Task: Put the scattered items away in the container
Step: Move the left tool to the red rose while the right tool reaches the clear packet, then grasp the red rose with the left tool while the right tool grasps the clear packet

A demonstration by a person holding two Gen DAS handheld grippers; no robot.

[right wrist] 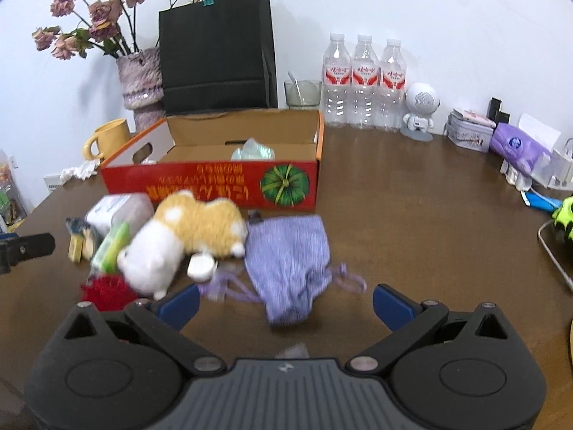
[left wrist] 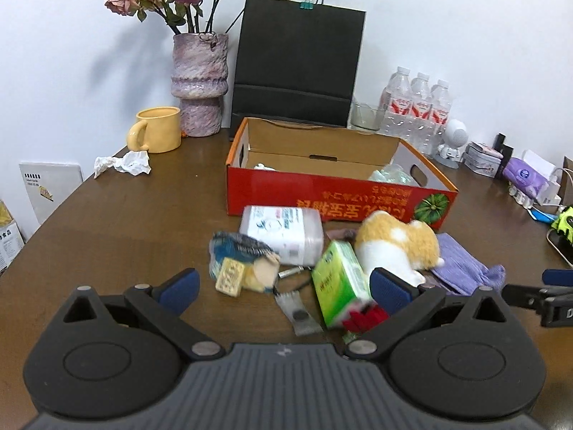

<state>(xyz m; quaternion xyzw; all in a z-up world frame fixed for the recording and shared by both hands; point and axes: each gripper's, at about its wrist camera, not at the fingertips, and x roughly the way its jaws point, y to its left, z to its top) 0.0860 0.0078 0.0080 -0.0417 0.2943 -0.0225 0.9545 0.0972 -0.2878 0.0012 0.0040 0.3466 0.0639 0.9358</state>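
Nearest the right wrist camera, the right gripper [right wrist: 284, 304] hangs with its fingers spread wide and nothing between them, just short of the purple cloth pouch [right wrist: 288, 261], whose drawstrings trail toward the near left finger. The left gripper [left wrist: 284, 286] is likewise spread and empty, and its gap frames the green tissue pack [left wrist: 340, 286] and a small foil packet [left wrist: 299, 313] on the brown table [left wrist: 125, 222]. Judging by this, a pick is only being lined up; the next move calls for lowering over one item and closing on it, then carrying it over the box's near wall. The pouch lies with its long axis running near to far, its gathered mouth toward the gripper. The tissue pack also runs near to far, leaning slightly left. Beyond sit the plush toy [right wrist: 186, 240] and a plastic jar [left wrist: 283, 233] on its side. Farthest, the red cardboard box [right wrist: 222, 186] stands open, holding a few things already.
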